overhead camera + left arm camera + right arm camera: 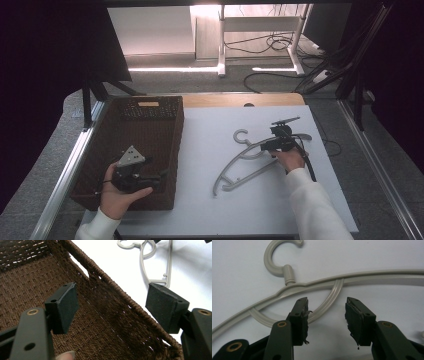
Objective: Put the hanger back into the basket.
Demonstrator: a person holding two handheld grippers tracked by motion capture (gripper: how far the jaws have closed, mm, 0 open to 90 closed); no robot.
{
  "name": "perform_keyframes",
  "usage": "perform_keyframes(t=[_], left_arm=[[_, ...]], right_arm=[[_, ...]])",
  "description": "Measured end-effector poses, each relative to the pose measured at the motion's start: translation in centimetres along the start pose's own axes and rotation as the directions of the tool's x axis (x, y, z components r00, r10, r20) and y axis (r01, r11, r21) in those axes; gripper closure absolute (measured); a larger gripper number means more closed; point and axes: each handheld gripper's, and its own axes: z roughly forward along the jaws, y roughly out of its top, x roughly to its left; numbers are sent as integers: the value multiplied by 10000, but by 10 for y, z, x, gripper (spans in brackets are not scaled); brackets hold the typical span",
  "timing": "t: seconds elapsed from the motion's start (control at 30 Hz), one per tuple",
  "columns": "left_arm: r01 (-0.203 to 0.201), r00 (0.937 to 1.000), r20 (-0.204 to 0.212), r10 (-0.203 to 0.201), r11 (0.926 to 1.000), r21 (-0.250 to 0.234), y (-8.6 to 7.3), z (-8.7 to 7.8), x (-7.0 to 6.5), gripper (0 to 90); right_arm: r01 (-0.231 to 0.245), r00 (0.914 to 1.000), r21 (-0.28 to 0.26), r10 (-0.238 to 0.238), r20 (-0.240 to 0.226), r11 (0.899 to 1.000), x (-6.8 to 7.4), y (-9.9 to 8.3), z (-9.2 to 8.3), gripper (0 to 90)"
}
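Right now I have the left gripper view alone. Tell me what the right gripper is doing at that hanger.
Observer: The right gripper is down at the hanger, jaws apart around the curved brace under the hook; the pads do not press it.
Operator: Say how the hanger lies.
Observer: Flat on the white table, hook toward the far edge, to the right of the basket.
Operator: Now place my own gripper for me.
Observer: From above, the left gripper sits over the basket's near right corner, held in the left hand.
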Motion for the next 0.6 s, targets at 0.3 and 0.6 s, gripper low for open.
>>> perform_keyframes(t=[0.3,0.6], left_arm=[[3,10000,-28,-3,10000,24,0,1,1,258],[0,10000,-39,0,10000,-3,-1,0,1,258]], right_arm=[[-128,9997,136,126,187,9998,4,7,5,554],[-455,9957,611,404,838,9971,8,12,13,613]])
